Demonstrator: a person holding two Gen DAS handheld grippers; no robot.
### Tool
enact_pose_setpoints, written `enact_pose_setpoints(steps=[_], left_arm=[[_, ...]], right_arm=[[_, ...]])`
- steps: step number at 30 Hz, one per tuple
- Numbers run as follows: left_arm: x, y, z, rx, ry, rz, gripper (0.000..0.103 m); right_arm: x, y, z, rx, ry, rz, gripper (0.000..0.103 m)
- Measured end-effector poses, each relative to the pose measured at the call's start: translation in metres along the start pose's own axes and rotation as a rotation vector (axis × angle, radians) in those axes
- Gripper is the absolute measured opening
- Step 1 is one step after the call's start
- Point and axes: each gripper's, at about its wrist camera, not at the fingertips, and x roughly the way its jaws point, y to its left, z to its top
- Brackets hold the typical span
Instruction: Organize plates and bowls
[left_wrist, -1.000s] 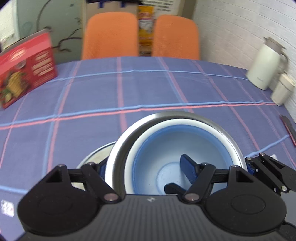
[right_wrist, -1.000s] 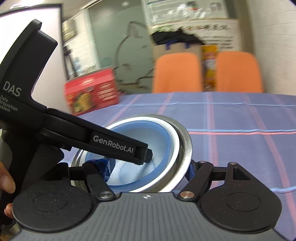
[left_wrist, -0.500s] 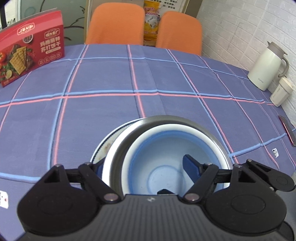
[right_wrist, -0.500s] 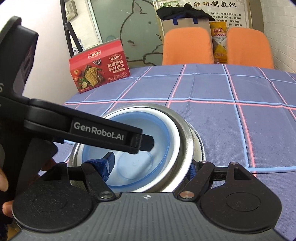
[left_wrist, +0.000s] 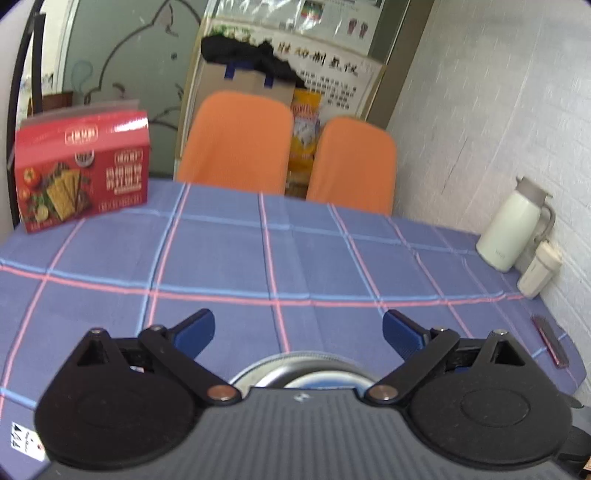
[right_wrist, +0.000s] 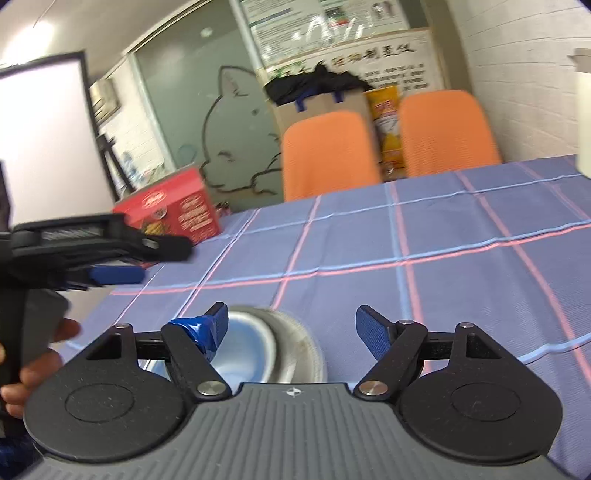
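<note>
**Bowls stacked at near table edge, both grippers spread and empty**

Bowls: blue bowl sits nested inside steel bowl, low at 6 o'clock in both views, on the checked tablecloth. A white rim shows under the steel bowl; cannot tell if it is a plate.

Left gripper: fingers spread wide, holding nothing, above and clear of the bowls. Right gripper: fingers spread too, nothing pinched; its left fingertip, wrapped in blue tape, overlaps the blue bowl rim in the picture; contact unclear.

Room: cloth is bare from the bowls out to 12 o'clock. Table edges: far edge at the chairs, right edge by the wall at 3 o'clock.

Counts: 2 bowls sure, 2 orange chairs, 1 red box at 10 o'clock, 1 white jug and 1 small cup at 3 o'clock, 1 dark red flat thing near the right edge.

View differences: only the left view shows jug, cup and flat thing whole. Only the right view shows the left gripper from the side at 9 o'clock, a hand on its grip, and the blue bowl's inside.
</note>
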Motion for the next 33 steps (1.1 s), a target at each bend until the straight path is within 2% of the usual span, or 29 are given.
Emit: enact_pose_setpoints(steps=[5,9,11,14,19,24,27,30,33], left_arm=[[-0.009,-0.017,0.001,-0.026,-0.056,-0.032,0.096],[-0.021,-0.025,-0.012,-0.138,-0.168,-0.060,0.096],[-0.024,-0.027,-0.019,-0.179,-0.172,-0.051,0.096],[-0.030,-0.035,-0.028,-0.127,-0.158,-0.017,0.097],[-0.041,-0.047,-0.050,-0.077,-0.169,0.057,0.097],[-0.052,-0.067,-0.085,0.016,-0.174,0.124,0.097],[-0.061,-0.081,-0.107,0.066,-0.194,0.169,0.097],[-0.071,-0.094,-0.127,0.122,-0.197,0.173,0.097],[-0.083,-0.106,-0.143,0.140,-0.185,0.117,0.097]], right_arm=[[-0.009,-0.008,0.013,0.035,-0.067,-0.001,0.063],[-0.016,-0.017,0.017,0.080,-0.192,0.003,0.063],[-0.015,-0.020,0.010,0.111,-0.208,-0.032,0.064],[-0.015,-0.019,0.000,0.109,-0.151,-0.063,0.064],[-0.032,-0.009,-0.020,0.103,-0.173,-0.180,0.064],[-0.050,-0.009,-0.047,-0.030,-0.120,-0.151,0.064],[-0.061,-0.006,-0.064,-0.091,-0.077,-0.207,0.064],[-0.076,-0.008,-0.078,-0.108,-0.089,-0.252,0.064],[-0.095,-0.011,-0.086,-0.091,-0.109,-0.298,0.064]])
